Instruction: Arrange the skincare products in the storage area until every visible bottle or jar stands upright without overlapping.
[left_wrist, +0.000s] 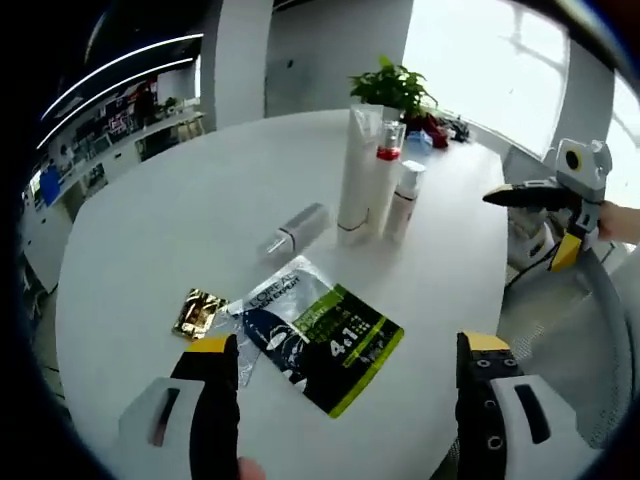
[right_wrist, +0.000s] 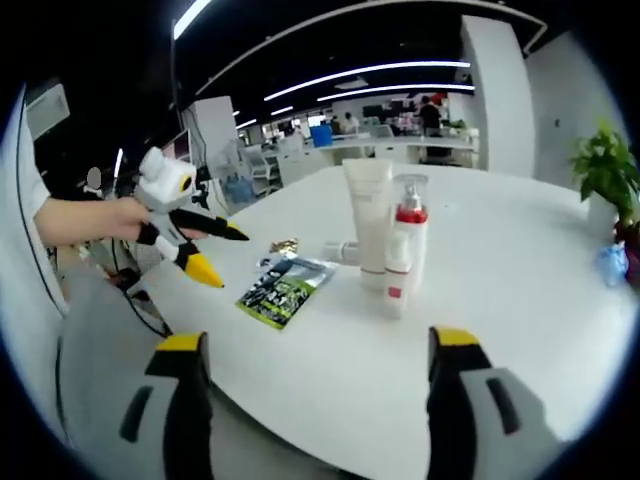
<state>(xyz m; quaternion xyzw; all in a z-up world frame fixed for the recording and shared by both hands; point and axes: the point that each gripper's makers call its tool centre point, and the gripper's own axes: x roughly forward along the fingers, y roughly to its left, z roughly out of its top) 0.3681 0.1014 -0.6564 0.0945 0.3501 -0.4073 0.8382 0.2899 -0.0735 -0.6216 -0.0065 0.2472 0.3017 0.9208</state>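
Currently both claws, left claw and right claw, are spread wide and empty. Approach the silver tube lying flat on the worktop beside the upright bottles; grip mid-body, then stand it clear of them.

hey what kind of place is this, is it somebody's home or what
Probably an open-plan office, not a home: a round white table, rows of desks with monitors behind it, long ceiling light strips, and a potted plant.

Both views face the white table from opposite edges — sharing its bottles
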